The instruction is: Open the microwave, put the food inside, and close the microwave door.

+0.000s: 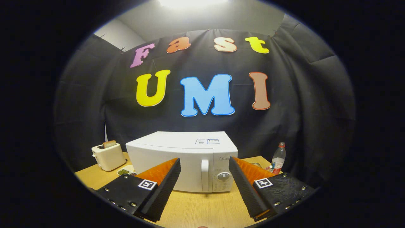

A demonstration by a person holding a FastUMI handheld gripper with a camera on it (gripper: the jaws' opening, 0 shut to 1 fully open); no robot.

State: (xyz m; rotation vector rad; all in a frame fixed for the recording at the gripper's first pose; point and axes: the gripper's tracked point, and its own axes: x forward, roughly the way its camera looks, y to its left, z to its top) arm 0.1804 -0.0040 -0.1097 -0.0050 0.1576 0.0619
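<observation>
the gripper [205, 171] hangs level above the wooden table [190, 205], its fingers spread wide and holding nothing. straight ahead at 12 o'clock, beyond the tips, sits the white microwave [182, 158], door closed, its handle [205, 171] framed between them. a toaster [108, 155] stands at 10 o'clock, a plate of food [126, 171] beside it, a bottle [278, 158] at 2 o'clock.

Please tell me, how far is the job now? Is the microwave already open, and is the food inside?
Nothing looks done yet: the microwave door is closed, its handle untouched. In hand: the gripper is held before the door, jaws open and empty, the handle beyond them. Left: open the door, fetch the food, possibly the plate beside the toaster, put it inside, close the door.
</observation>
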